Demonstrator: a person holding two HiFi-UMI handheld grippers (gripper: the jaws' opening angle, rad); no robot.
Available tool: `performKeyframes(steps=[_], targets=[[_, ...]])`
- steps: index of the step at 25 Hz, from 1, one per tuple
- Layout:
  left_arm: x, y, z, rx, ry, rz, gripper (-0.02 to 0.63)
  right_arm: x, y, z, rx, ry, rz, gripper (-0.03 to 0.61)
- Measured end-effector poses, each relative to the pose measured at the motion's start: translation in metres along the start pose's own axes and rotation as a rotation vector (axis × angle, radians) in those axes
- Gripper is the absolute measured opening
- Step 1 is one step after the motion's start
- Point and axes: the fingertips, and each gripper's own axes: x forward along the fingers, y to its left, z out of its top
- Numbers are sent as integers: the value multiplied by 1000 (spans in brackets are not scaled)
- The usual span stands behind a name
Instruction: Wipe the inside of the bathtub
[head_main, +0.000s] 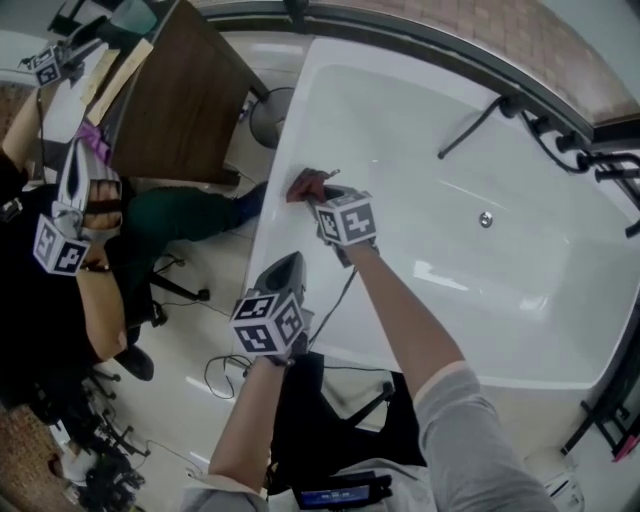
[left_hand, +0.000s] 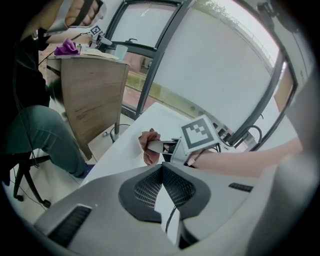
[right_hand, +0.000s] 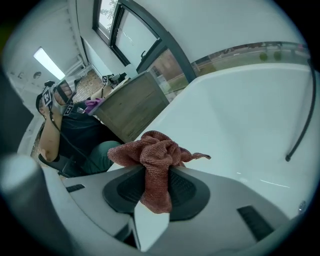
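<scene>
A white bathtub (head_main: 520, 300) fills the right half of the head view. My right gripper (head_main: 318, 192) is shut on a reddish-brown cloth (head_main: 304, 184) at the tub's near-left rim; in the right gripper view the cloth (right_hand: 152, 155) bunches out from between the jaws over the white tub wall (right_hand: 240, 120). My left gripper (head_main: 283, 268) hovers just outside the tub's left edge, its jaws closed together with nothing held. From the left gripper view I see the left gripper (left_hand: 162, 167), the cloth (left_hand: 148, 147) and the right gripper's marker cube (left_hand: 200, 133) ahead.
A wooden desk (head_main: 175, 95) stands left of the tub, with a seated person (head_main: 90, 230) holding other grippers beside it. A black shower hose (head_main: 470, 128) and fittings (head_main: 600, 160) hang at the tub's far right. The drain (head_main: 486, 219) sits mid-tub. Cables (head_main: 225, 375) lie on the floor.
</scene>
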Motion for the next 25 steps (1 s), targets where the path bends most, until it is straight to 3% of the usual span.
performKeyframes(steps=[6, 13, 18, 25], targets=[[-41, -34, -5, 21, -25, 0, 6, -98, 18, -1, -14, -94, 40, 123], [-111, -91, 0, 94, -71, -13, 6, -256, 43, -3, -53, -226, 40, 124], [-167, -147, 7, 148, -130, -19, 6, -381, 45, -16, -87, -288, -1, 127], [-247, -197, -6, 208, -167, -24, 6, -524, 57, -50, -28, -358, -92, 128]])
